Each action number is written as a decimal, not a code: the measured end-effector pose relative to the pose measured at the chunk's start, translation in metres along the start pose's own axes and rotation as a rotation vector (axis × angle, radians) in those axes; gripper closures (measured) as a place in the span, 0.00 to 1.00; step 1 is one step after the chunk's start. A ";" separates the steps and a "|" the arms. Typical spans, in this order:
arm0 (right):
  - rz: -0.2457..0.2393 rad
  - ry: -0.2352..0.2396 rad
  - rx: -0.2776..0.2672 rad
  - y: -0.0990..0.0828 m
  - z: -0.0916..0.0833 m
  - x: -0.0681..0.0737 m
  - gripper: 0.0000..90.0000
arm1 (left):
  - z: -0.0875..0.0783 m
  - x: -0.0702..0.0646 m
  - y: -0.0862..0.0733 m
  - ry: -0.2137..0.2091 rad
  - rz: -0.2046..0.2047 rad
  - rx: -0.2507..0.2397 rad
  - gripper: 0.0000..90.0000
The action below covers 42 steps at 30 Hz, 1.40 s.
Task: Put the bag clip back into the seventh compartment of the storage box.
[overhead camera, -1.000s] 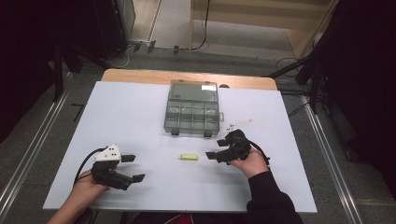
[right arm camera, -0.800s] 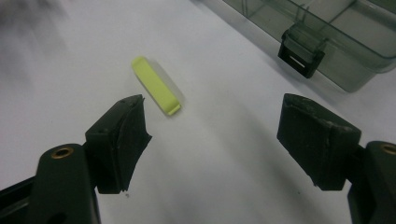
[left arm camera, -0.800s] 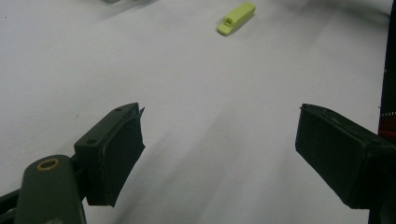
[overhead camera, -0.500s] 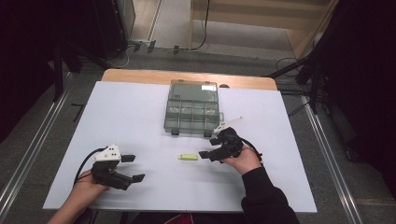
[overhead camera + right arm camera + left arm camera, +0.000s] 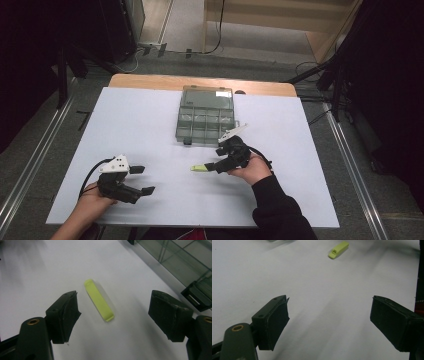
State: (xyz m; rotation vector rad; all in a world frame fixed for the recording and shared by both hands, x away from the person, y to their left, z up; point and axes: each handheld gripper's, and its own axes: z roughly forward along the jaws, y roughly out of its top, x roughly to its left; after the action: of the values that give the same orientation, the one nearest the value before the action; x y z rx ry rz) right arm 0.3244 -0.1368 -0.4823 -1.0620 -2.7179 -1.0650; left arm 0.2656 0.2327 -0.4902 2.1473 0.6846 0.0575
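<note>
A rectangular table with a white top (image 5: 150, 120) stands on a grey carpeted floor (image 5: 50, 160), a strip of bare light wood (image 5: 200, 83) showing along the table's far edge. Metal rails (image 5: 35, 165) run along the floor at its left and right edges. Beyond the far edge, black cables (image 5: 215, 45) trail before pale wooden furniture (image 5: 280, 15). Dark black drapes (image 5: 390, 75) close in both sides.

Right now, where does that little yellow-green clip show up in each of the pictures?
High view: the yellow-green clip lies mid-table, just left of the right gripper.
Left gripper view: top edge, right of centre, far beyond the jaws.
Right gripper view: centre, between the open jaws.
Shared landmark: the clear compartment box, whose corner appears upper right.
</note>
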 end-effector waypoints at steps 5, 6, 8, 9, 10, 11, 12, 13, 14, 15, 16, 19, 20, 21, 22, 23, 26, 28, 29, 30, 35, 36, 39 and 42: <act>-0.012 0.006 0.017 0.004 0.005 0.003 0.28 | 0.000 0.000 0.000 0.000 0.001 0.002 0.16; -0.019 0.005 0.019 0.004 0.006 0.004 0.28 | 0.000 0.000 0.000 0.001 0.001 0.001 0.16; -0.023 0.006 0.026 0.006 0.008 0.005 0.29 | 0.000 0.000 0.000 0.000 0.001 0.001 0.16; -0.024 0.008 0.029 0.007 0.010 0.006 0.29 | 0.000 0.000 0.000 0.000 0.000 0.000 0.16; -0.033 0.007 0.030 0.007 0.011 0.006 0.29 | 0.000 0.000 0.000 0.000 0.001 0.001 0.16; -0.031 0.007 0.037 0.008 0.013 0.007 0.30 | 0.000 0.000 0.000 0.001 0.002 0.003 0.16; -0.039 0.007 0.035 0.009 0.014 0.008 0.30 | 0.000 0.000 0.000 0.000 0.001 0.001 0.16; -0.039 0.009 0.041 0.010 0.015 0.009 0.30 | 0.000 0.000 0.000 0.000 0.001 0.001 0.16; -0.047 0.011 0.042 0.011 0.017 0.010 0.30 | 0.000 0.000 0.000 0.000 0.002 0.002 0.16; -0.049 0.010 0.045 0.011 0.018 0.011 0.30 | 0.000 0.000 0.000 0.000 0.002 0.002 0.16; -0.056 0.011 0.048 0.012 0.020 0.012 0.31 | 0.000 0.000 0.000 0.000 0.001 0.001 0.16; -0.063 0.016 0.059 0.013 0.023 0.014 0.32 | 0.000 0.000 0.000 -0.001 0.001 0.000 0.16; -0.066 0.017 0.066 0.013 0.024 0.015 0.33 | 0.000 0.000 0.000 -0.001 0.001 -0.001 0.16; -0.068 0.017 0.071 0.013 0.025 0.016 0.33 | 0.000 0.000 0.000 -0.001 0.001 -0.001 0.16; -0.074 0.017 0.078 0.013 0.026 0.016 0.34 | 0.000 0.000 0.000 -0.001 0.001 0.000 0.16; -0.082 0.015 0.084 0.013 0.027 0.017 0.34 | 0.000 0.000 0.000 -0.001 0.001 0.000 0.16; -0.093 0.020 0.098 0.012 0.030 0.018 0.36 | 0.000 0.000 0.000 -0.001 0.001 0.001 0.16; -0.098 0.017 0.105 0.011 0.032 0.020 0.38 | 0.000 0.000 0.000 -0.001 0.001 -0.001 0.16; -0.101 0.017 0.109 0.011 0.033 0.020 0.39 | 0.000 0.000 0.000 -0.002 0.001 0.000 0.16; -0.103 0.016 0.110 0.011 0.034 0.020 0.39 | 0.000 0.000 0.000 -0.001 0.001 -0.001 0.16; -0.120 -0.009 0.105 0.009 0.035 0.022 0.44 | 0.000 0.000 0.000 -0.001 0.002 0.001 0.16; -0.125 -0.015 0.104 0.009 0.034 0.022 0.45 | 0.000 0.000 0.000 -0.001 0.002 0.001 0.16; -0.136 -0.029 0.101 0.008 0.034 0.024 0.47 | 0.000 0.000 0.000 -0.001 0.002 0.002 0.16; -0.149 -0.045 0.106 0.007 0.034 0.027 0.51 | 0.000 0.000 0.000 -0.001 0.001 0.003 0.16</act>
State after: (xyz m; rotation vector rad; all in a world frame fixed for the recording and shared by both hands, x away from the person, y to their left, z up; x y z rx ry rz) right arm 0.3150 -0.0962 -0.4971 -0.8918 -2.8922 -0.9127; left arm 0.2655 0.2328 -0.4902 2.1509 0.6830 0.0556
